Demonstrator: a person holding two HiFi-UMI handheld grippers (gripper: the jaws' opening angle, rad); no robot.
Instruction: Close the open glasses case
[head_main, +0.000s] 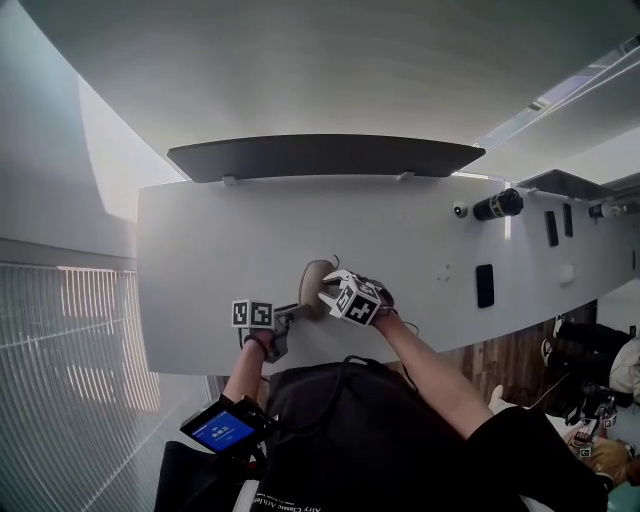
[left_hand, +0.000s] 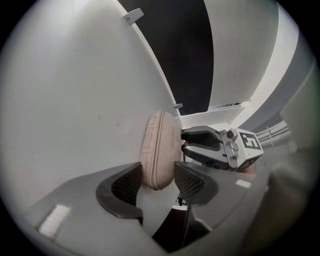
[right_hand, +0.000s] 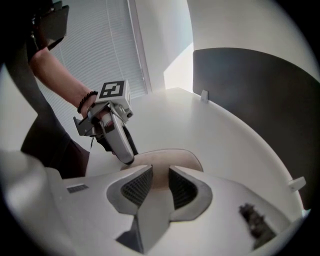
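Beige and oval, the glasses case (head_main: 315, 285) lies on the white table (head_main: 420, 235) near its front edge, at about 6 o'clock from the table's middle in the head view. In the left gripper view its two halves meet along a seam, with no gap showing.

The left gripper (left_hand: 157, 182) reaches in from 7 o'clock and its jaws are clamped on the near end of the case, one ribbed pad against each side. The right gripper (right_hand: 160, 182) comes from 4 o'clock. Its jaws stand a narrow way apart, tips down at the case's upper shell, and the beige surface shows in the gap between them. Whether those tips press on the shell cannot be told.

At 12 o'clock a dark panel (head_main: 325, 157) runs along the far edge. A black cylinder (head_main: 497, 205) lies at 2 o'clock.
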